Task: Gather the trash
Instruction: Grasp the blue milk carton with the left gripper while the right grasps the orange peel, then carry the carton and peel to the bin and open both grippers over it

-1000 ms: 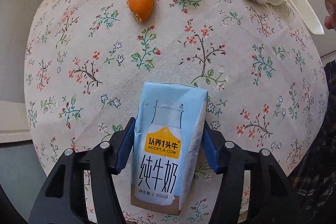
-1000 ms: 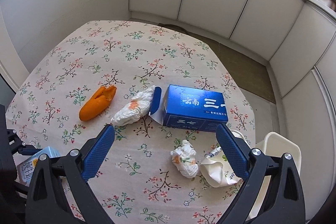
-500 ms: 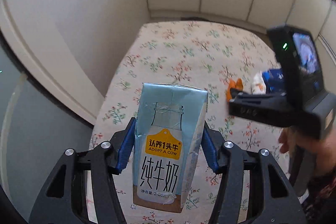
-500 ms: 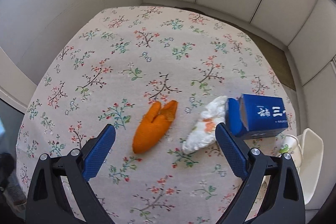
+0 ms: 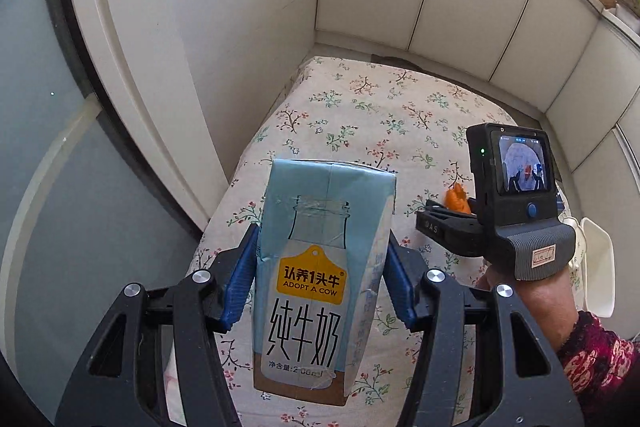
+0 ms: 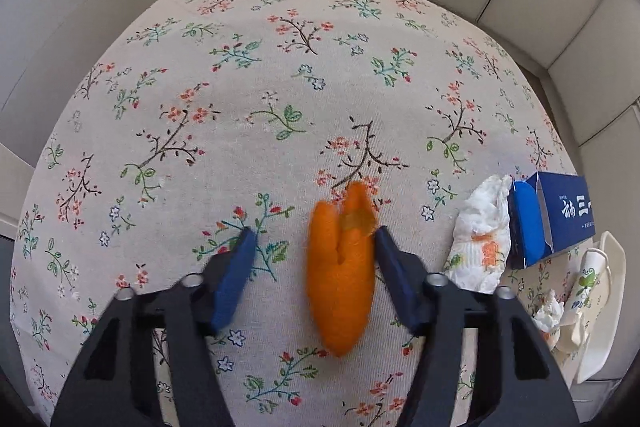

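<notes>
A light blue milk carton [image 5: 320,267] stands upright between the blue pads of my left gripper [image 5: 320,239], which is shut on it and holds it above the near edge of the floral table [image 5: 360,115]. In the right wrist view an orange peel [image 6: 340,279] lies on the tablecloth between the fingers of my right gripper [image 6: 314,233]. Its jaws are closing. The right pad touches the peel's side; the left pad still stands a gap away. The left wrist view shows the same peel [image 5: 456,199] peeking out past the right hand-held unit.
A crumpled tissue [image 6: 480,243] lies right of the peel, beside an open dark blue box [image 6: 560,215]. At the table's right edge a white tray [image 6: 612,259] holds a squashed paper cup [image 6: 580,299] and another tissue wad. Pale cabinet walls surround the table.
My left gripper rose and rolled with the carton, so its view swung from the tabletop to the wall. My right gripper moved left and down over the peel, and its jaws narrowed.
</notes>
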`<control>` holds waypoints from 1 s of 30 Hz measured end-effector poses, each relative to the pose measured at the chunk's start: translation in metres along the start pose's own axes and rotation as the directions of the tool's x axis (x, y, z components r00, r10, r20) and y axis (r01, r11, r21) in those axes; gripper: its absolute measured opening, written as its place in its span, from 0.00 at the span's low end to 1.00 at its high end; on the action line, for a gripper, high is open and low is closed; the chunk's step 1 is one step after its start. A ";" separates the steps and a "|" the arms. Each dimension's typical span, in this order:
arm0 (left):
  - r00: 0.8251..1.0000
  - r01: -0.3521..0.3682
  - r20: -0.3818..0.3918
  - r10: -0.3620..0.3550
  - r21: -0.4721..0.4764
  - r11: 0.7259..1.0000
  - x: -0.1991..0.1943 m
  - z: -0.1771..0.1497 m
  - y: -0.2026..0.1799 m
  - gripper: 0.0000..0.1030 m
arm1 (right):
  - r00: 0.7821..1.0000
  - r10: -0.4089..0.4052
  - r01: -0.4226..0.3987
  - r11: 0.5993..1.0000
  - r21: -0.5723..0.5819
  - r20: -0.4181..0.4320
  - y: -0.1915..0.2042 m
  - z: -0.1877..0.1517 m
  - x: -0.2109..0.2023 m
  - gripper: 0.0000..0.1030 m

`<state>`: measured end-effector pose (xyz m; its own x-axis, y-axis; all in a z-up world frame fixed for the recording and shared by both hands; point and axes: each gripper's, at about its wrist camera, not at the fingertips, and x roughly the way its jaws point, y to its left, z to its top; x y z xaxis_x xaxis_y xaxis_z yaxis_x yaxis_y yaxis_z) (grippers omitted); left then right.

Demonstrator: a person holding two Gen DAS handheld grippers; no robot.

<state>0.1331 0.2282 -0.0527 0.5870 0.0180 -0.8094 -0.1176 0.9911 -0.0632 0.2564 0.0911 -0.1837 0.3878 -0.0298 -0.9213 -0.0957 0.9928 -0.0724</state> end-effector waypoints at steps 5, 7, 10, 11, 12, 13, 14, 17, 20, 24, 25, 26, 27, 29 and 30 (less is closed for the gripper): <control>1.000 0.009 0.005 -0.009 -0.056 0.998 0.008 0.003 0.010 0.53 | 0.998 0.066 -0.066 0.998 -0.011 0.021 0.003 -0.002 -0.007 0.15; 1.000 0.002 0.013 -0.001 -0.086 0.996 0.007 0.003 0.014 0.53 | 0.992 0.125 -0.126 0.992 0.013 0.020 -0.002 -0.005 -0.011 0.14; 1.000 0.001 0.027 0.003 -0.141 0.990 0.002 0.004 0.020 0.53 | 0.979 0.199 -0.201 0.979 0.041 0.052 -0.011 -0.010 -0.029 0.14; 0.999 -0.001 0.037 0.007 -0.154 0.988 -0.001 0.004 0.020 0.53 | 0.976 0.209 -0.213 0.976 0.042 0.067 -0.014 -0.011 -0.036 0.14; 0.999 -0.005 0.052 0.014 -0.163 0.987 -0.005 0.005 0.020 0.53 | 0.973 0.214 -0.218 0.975 0.041 0.088 -0.017 -0.013 -0.045 0.14; 0.998 -0.007 0.065 0.018 -0.167 0.986 -0.010 0.006 0.019 0.53 | 0.969 0.218 -0.223 0.974 0.036 0.114 -0.020 -0.014 -0.056 0.14; 0.996 -0.006 0.082 0.021 -0.169 0.986 -0.015 0.007 0.016 0.53 | 0.965 0.220 -0.226 0.974 0.030 0.142 -0.023 -0.016 -0.069 0.14; 0.994 0.020 0.113 -0.002 -0.156 0.988 -0.028 0.009 0.004 0.53 | 0.949 0.213 -0.221 0.975 0.007 0.234 -0.033 -0.018 -0.104 0.14; 0.987 0.022 0.159 0.000 -0.136 0.990 -0.039 0.011 -0.015 0.53 | 0.931 0.208 -0.216 0.976 -0.007 0.300 -0.044 -0.019 -0.131 0.14; 0.978 0.054 0.205 -0.028 -0.125 0.991 -0.052 0.015 -0.039 0.53 | 0.911 0.205 -0.215 0.977 -0.010 0.357 -0.067 -0.024 -0.158 0.14; 0.976 0.060 0.217 -0.033 -0.120 0.991 -0.056 0.017 -0.045 0.53 | 0.908 0.202 -0.215 0.977 -0.008 0.368 -0.073 -0.025 -0.163 0.14; 0.972 0.068 0.230 -0.041 -0.113 0.991 -0.060 0.018 -0.053 0.53 | 0.903 0.197 -0.211 0.977 -0.005 0.381 -0.081 -0.027 -0.170 0.14; 0.969 0.075 0.241 -0.048 -0.105 0.992 -0.064 0.019 -0.060 0.53 | 0.900 0.191 -0.207 0.978 -0.002 0.393 -0.088 -0.028 -0.174 0.14; 0.963 0.090 0.261 -0.064 -0.089 0.992 -0.070 0.022 -0.076 0.53 | 0.893 0.175 -0.193 0.981 0.003 0.415 -0.103 -0.032 -0.183 0.14; 0.960 0.100 0.269 -0.074 -0.082 0.992 -0.073 0.023 -0.084 0.53 | 0.891 0.167 -0.187 0.982 0.007 0.423 -0.111 -0.034 -0.187 0.14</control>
<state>0.1188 0.1462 0.0253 0.7880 -0.0209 -0.6154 -0.1239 0.9736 -0.1916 0.1629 -0.0176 -0.0161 0.7174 0.1882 -0.6707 -0.1602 0.9816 0.1041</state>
